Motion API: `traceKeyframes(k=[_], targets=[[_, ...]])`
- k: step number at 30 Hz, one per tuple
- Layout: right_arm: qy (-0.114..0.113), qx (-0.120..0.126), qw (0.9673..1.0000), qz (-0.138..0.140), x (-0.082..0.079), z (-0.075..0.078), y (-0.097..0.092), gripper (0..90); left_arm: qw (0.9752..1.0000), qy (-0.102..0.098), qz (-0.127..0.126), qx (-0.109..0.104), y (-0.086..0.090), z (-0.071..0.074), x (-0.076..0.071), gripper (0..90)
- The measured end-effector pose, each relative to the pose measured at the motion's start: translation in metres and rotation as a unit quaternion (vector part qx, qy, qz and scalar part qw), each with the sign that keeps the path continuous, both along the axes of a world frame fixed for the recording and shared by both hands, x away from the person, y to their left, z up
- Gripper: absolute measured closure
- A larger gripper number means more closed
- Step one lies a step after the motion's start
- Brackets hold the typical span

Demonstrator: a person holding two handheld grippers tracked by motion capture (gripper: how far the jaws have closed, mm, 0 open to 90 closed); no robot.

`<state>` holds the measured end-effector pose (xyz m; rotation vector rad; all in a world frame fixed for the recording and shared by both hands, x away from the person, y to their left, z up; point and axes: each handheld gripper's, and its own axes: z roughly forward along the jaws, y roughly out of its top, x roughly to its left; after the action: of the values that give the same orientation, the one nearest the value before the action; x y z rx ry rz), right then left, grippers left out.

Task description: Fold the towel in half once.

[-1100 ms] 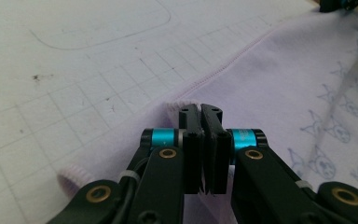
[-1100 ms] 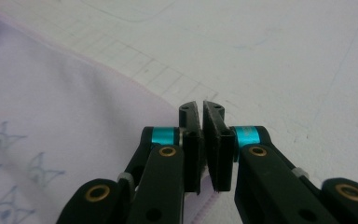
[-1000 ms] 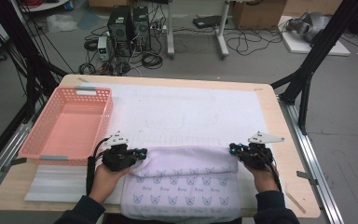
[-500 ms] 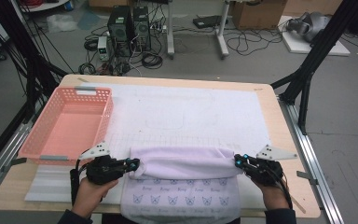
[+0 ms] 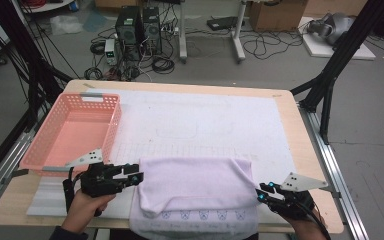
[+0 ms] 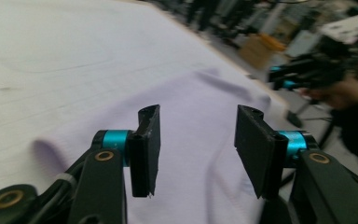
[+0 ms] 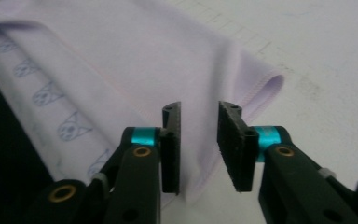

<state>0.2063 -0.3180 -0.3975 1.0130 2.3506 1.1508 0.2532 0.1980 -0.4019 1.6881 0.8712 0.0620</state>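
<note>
I am seeing both sets of jaws opening: a second ago each was pinching the folded lilac cloth [image 5: 196, 192], and now my left gripper [image 6: 196, 144] and right gripper [image 7: 199, 144] are standing with pads apart, the fabric lying under them rather than clamped. The cloth's folded edge is now sitting nearer my side of the table, so less of its printed layer is showing below the fold than before. My left gripper [image 5: 130, 177] is now resting just off the cloth's left edge, and my right gripper [image 5: 264, 192] is now sitting just off its lower right corner.
</note>
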Motion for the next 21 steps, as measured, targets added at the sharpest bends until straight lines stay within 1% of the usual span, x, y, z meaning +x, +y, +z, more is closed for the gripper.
traceKeyframes(k=[1, 2, 3, 4, 5, 6, 7, 8, 9, 10, 11, 12, 13, 15, 16, 17, 18, 19, 20, 21], targets=[[-0.001, 0.004, 1.0, -0.008, 0.002, -0.001, -0.001, 65.9, 0.9997, 0.0, 0.022, 0.015, -0.002, -0.002, 0.001, 48.9], [-0.003, 0.006, 0.9999, -0.014, 0.004, -0.002, -0.002, 65.2, 0.9987, 0.001, 0.041, 0.031, -0.004, -0.005, 0.004, 48.9], [-0.006, 0.006, 0.9998, -0.021, 0.005, -0.002, -0.002, 64.8, 0.9962, 0.005, 0.065, 0.056, -0.006, -0.008, 0.007, 48.3], [-0.009, 0.005, 0.9995, -0.03, 0.008, -0.003, -0.001, 64.4, 0.9938, 0.007, 0.082, 0.074, -0.008, -0.01, 0.009, 48.2], [-0.013, 0.004, 0.9991, -0.04, 0.011, -0.004, -0.002, 64.2, 0.992, 0.013, 0.093, 0.085, -0.01, -0.013, 0.012, 48.2], [-0.012, 0.008, 0.9987, -0.05, 0.014, -0.004, -0.002, 64.2, 0.9908, 0.019, 0.1, 0.09, -0.012, -0.016, 0.014, 48.5], [-0.015, 0.009, 0.9983, -0.056, 0.017, -0.005, -0.002, 64.3, 0.9893, 0.031, 0.103, 0.099, -0.014, -0.021, 0.017, 49.0], [-0.011, 0.012, 0.9978, -0.065, 0.022, -0.007, -0.001, 64.7, 0.9883, 0.038, 0.105, 0.104, -0.016, -0.024, 0.019, 49.2], [-0.01, 0.01, 0.9975, -0.069, 0.026, -0.009, 0.0, 64.7, 0.9862, 0.041, 0.107, 0.119, -0.018, -0.028, 0.021, 49.2], [-0.003, 0.002, 0.997, -0.077, 0.033, -0.012, 0.003, 64.7, 0.9856, 0.045, 0.106, 0.124, -0.02, -0.031, 0.023, 49.2], [-0.001, -0.006, 0.9966, -0.082, 0.038, -0.014, 0.004, 64.7, 0.9845, 0.052, 0.107, 0.129, -0.022, -0.035, 0.026, 49.5], [0.005, -0.011, 0.9962, -0.087, 0.045, -0.017, 0.008, 64.7, 0.9839, 0.053, 0.107, 0.133, -0.023, -0.037, 0.028, 49.8], [0.008, -0.015, 0.9959, -0.089, 0.05, -0.018, 0.01, 65.1, 0.9831, 0.053, 0.107, 0.139, -0.025, -0.039, 0.03, 52.0], [0.014, -0.018, 0.9953, -0.094, 0.061, -0.022, 0.018, 66.5, 0.9823, 0.052, 0.1, 0.15, -0.028, -0.041, 0.032, 63.0], [0.018, -0.016, 0.9952, -0.095, 0.066, -0.023, 0.021, 67.0, 0.9818, 0.047, 0.096, 0.157, -0.029, -0.042, 0.031, 71.9], [0.021, -0.018, 0.9951, -0.095, 0.069, -0.024, 0.024, 67.2, 0.9799, 0.043, 0.096, 0.17, -0.031, -0.042, 0.031, 78.9], [0.027, -0.027, 0.9944, -0.099, 0.075, -0.026, 0.029, 67.4, 0.9791, 0.04, 0.099, 0.173, -0.03, -0.042, 0.031, 84.5], [0.037, -0.029, 0.9934, -0.104, 0.08, -0.029, 0.032, 68.2, 0.9786, 0.039, 0.103, 0.174, -0.029, -0.042, 0.032, 85.5], [0.048, -0.032, 0.9921, -0.112, 0.084, -0.031, 0.033, 68.3, 0.9791, 0.039, 0.106, 0.169, -0.026, -0.041, 0.032, 86.3], [0.067, -0.032, 0.9902, -0.118, 0.09, -0.036, 0.035, 71.2, 0.9794, 0.037, 0.109, 0.166, -0.025, -0.04, 0.032, 86.7]])
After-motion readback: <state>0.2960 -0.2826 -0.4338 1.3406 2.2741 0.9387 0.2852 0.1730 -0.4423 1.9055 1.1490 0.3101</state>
